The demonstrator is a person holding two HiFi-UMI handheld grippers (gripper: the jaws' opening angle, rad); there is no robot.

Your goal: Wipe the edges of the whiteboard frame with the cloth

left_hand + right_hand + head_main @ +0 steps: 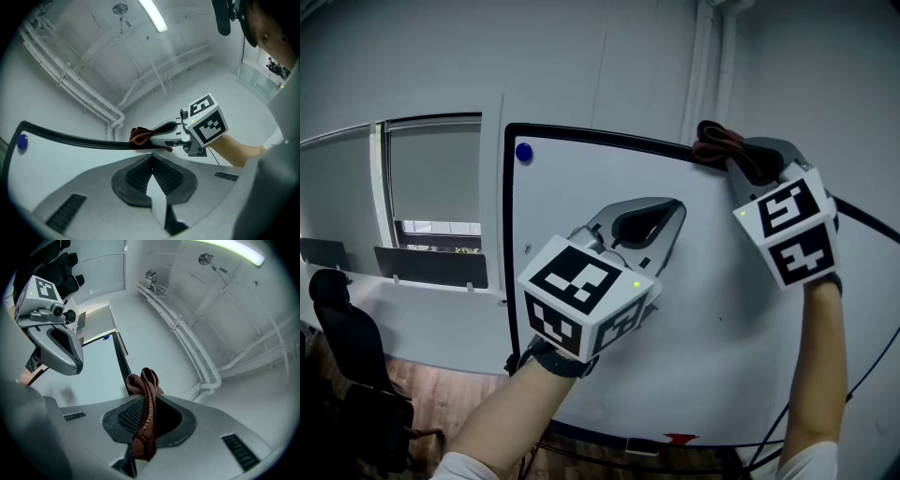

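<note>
Cloth (143, 379): likely soft, light, limp; best pinched mid-bunch | right gripper (149, 400): clamps it on whiteboard frame (600, 137), upper right | left gripper (151, 161): closed, empty, centre

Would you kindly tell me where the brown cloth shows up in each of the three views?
Head view: cloth at upper right, on the top edge of the whiteboard frame.
Left gripper view: centre, against the frame.
Right gripper view: lower centre, pinched between the jaws.
Shared landmark: the black whiteboard frame, visible in all three.
</note>
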